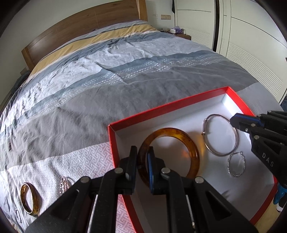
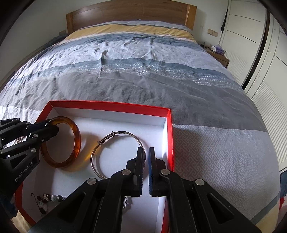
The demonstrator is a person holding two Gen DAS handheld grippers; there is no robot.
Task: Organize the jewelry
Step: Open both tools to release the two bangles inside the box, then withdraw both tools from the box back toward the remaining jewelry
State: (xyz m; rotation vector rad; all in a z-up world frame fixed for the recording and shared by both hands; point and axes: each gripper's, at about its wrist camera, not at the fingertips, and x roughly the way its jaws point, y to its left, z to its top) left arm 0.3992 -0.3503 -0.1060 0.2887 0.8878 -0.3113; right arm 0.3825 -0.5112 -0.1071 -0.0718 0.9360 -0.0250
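A red box with a white inside (image 1: 197, 103) (image 2: 111, 105) lies on the bed. My left gripper (image 1: 141, 152) (image 2: 52, 126) is shut on the near-left rim of a large amber bangle (image 1: 179, 133) (image 2: 76, 136), which rests tilted in the box. A thin silver bangle (image 1: 211, 151) (image 2: 100, 143) lies to its right. My right gripper (image 2: 146, 152) (image 1: 233, 123) sits over the silver bangle's right edge with its jaws nearly closed; no grip on the wire shows. A twisted silver bracelet (image 1: 236, 164) and a beaded piece (image 2: 48, 197) also lie in the box.
On the bedspread left of the box lie a smaller amber bangle (image 1: 29, 200), a sparkly silver piece (image 1: 63, 184) and a small chain (image 1: 18, 215). The striped quilt (image 2: 143, 71) runs back to a wooden headboard (image 2: 125, 12). A white wardrobe (image 2: 260, 44) stands on the right.
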